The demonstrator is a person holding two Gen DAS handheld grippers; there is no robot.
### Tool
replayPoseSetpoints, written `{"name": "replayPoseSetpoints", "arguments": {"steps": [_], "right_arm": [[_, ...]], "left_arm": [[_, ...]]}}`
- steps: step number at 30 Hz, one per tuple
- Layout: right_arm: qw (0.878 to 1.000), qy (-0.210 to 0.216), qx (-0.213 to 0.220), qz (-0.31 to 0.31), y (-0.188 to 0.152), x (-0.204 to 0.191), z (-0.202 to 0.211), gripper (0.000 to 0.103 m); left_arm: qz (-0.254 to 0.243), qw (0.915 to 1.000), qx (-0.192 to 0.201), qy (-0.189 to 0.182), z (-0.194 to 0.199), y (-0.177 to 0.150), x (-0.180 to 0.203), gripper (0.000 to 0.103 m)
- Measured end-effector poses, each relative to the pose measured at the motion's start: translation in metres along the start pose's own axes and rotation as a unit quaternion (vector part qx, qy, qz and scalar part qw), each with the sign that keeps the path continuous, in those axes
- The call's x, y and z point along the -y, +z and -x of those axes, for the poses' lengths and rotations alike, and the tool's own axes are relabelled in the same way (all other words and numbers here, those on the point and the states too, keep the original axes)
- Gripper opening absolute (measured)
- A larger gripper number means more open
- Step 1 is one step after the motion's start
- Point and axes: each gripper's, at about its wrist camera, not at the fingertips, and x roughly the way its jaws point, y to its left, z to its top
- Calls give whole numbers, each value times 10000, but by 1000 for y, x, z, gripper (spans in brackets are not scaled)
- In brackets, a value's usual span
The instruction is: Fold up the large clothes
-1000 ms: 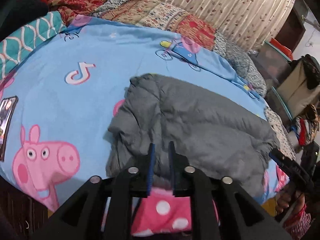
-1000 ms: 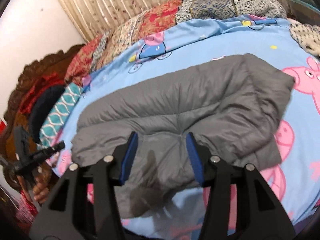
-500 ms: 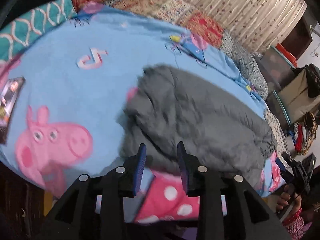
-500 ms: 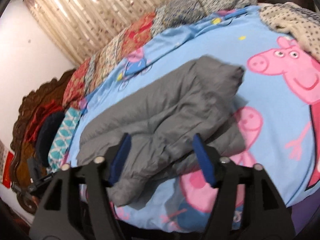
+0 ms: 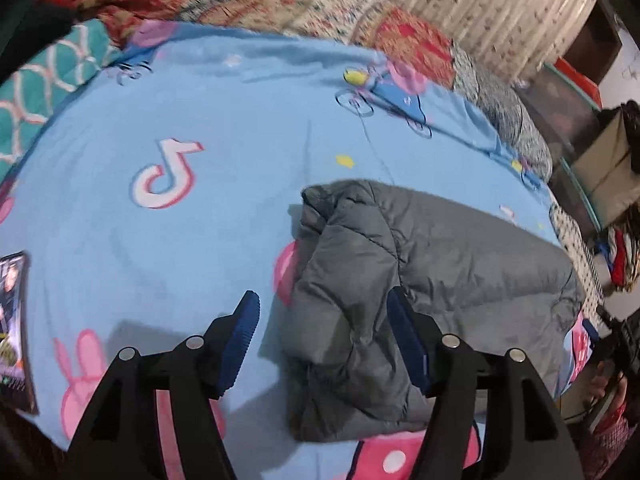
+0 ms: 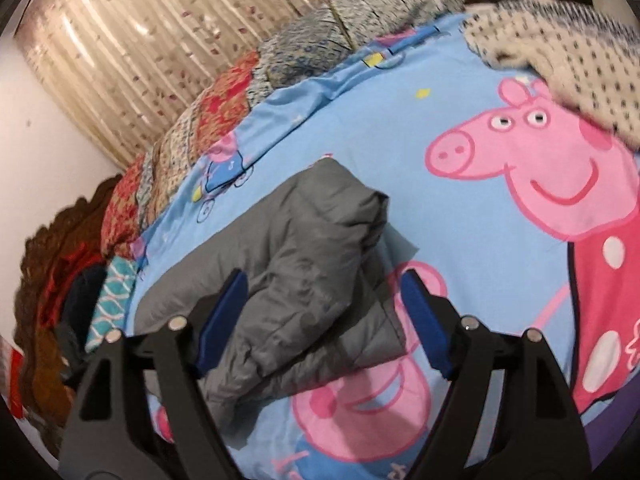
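Note:
A grey quilted jacket lies folded into a thick bundle on a blue cartoon-print bedsheet. In the left wrist view my left gripper hovers over the bundle's left end, jaws opening, blue pads clear of the fabric. In the right wrist view the same jacket lies below my right gripper, whose jaws are also opening, above the jacket's right end with nothing pressed between the pads. The other gripper shows at the far right of the left wrist view, held by a hand.
A patchwork quilt and curtain line the bed's far side. A teal patterned pillow lies at the head. A dark flat packet sits on the sheet at left. A dotted cream cloth lies at right.
Both grippers have widened and let go of the jacket. The left one slid left toward the bundle's end; the right one swung right, bringing more of the pink pig print into view.

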Motion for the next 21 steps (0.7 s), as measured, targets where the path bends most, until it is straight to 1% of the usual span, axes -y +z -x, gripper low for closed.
{"name": "replayPoseSetpoints", "arguments": {"steps": [3, 4, 8, 11, 14, 17, 19, 21], "right_arm": [[9995, 111, -161, -236, 3, 9, -12, 76], [9991, 148, -247, -304, 3, 11, -18, 76], [9977, 239, -534, -337, 4, 14, -41, 76], [9960, 252, -786, -346, 4, 14, -64, 76], [9945, 237, -963, -335, 2, 12, -82, 76], [9936, 261, -1048, -330, 0, 10, -94, 76], [9935, 269, -1052, -346, -2, 10, -99, 80], [9937, 291, -1023, -358, -4, 9, -100, 81]], "left_arm": [[-16, 9996, -262, -44, -23, 1, -3, 75], [20, 9993, -350, -110, -31, 1, -6, 75], [128, 9982, -446, -387, -41, 1, -10, 77], [139, 9971, -549, -508, -46, 2, -12, 77], [157, 9965, -519, -634, -41, 8, -18, 77], [130, 9968, -496, -620, -39, 17, -24, 78], [106, 9964, -522, -655, -39, 22, -27, 80], [137, 9935, -700, -889, -46, 22, -29, 82]]}}
